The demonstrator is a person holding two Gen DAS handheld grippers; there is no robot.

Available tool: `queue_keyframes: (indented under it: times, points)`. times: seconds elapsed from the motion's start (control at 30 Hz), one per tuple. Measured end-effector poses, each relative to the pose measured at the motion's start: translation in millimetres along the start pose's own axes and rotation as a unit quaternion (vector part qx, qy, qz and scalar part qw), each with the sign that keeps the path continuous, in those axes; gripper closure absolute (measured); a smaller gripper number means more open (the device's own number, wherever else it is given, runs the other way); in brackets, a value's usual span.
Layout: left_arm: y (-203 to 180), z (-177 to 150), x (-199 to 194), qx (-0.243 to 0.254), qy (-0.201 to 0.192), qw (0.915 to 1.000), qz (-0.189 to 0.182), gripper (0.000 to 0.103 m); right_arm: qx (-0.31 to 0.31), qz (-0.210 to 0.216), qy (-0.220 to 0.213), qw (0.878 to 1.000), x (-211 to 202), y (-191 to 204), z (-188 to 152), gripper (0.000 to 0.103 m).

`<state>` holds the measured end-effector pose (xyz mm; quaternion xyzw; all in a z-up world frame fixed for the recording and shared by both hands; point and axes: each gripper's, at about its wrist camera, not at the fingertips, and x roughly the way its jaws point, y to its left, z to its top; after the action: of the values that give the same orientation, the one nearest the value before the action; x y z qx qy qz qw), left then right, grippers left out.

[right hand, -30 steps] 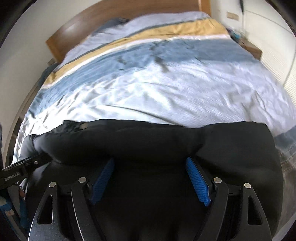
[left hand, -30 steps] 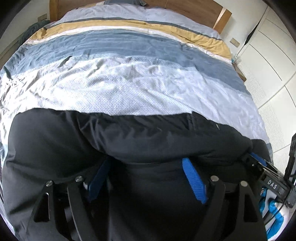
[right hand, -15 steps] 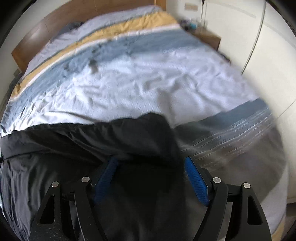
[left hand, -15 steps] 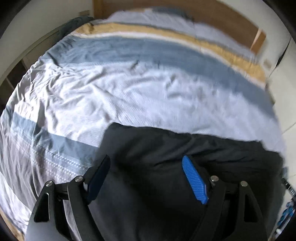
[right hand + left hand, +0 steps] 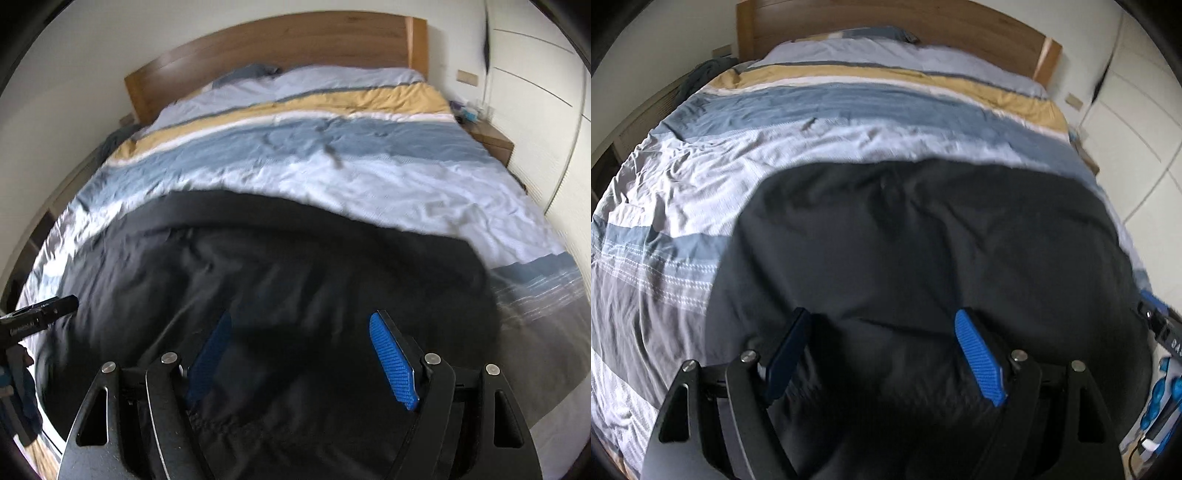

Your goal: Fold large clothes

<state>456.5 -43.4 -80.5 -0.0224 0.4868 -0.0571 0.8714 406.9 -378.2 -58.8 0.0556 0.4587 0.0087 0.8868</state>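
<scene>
Now the black garment (image 5: 923, 240) lies spread flat on the bed (image 5: 665, 221), seemingly laid out for folding; the left gripper (image 5: 882, 354) and right gripper (image 5: 303, 354) hover above, jaws released, grasping nothing.

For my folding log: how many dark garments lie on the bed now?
1. A single black garment lies spread on the striped bedspread near the foot, before both grippers; layers beneath may be hidden.
</scene>
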Motion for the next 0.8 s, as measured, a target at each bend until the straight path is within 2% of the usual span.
queue_keyframes:
  times: [0.13,0.37,0.53,0.63,0.8]
  points:
    - [1.5,-12.4,3.2,0.004,-0.007,1.0000,0.001,0.023,-0.004,-0.018,0.005,1.000,10.9,-3.2,-9.3,0.025]
    - [10.4,-20.5,-1.5,0.004,-0.008,0.9999,0.005,0.023,0.029,-0.061,0.024,0.997,15.9,-47.3,-15.3,0.022]
    - [13.5,-27.2,-15.7,0.013,-0.017,0.9996,0.017,0.023,0.002,-0.101,0.030,0.994,5.4,-50.7,-11.4,0.022]
    - [14.4,-30.3,-27.4,0.015,-0.025,0.9994,0.017,0.023,-0.005,-0.089,0.015,0.996,-9.3,-41.6,-11.5,0.022]
    - [13.1,-36.9,-42.3,0.016,-0.034,0.9992,0.015,0.023,-0.020,-0.046,-0.010,0.999,-33.8,-9.5,-21.1,0.022]
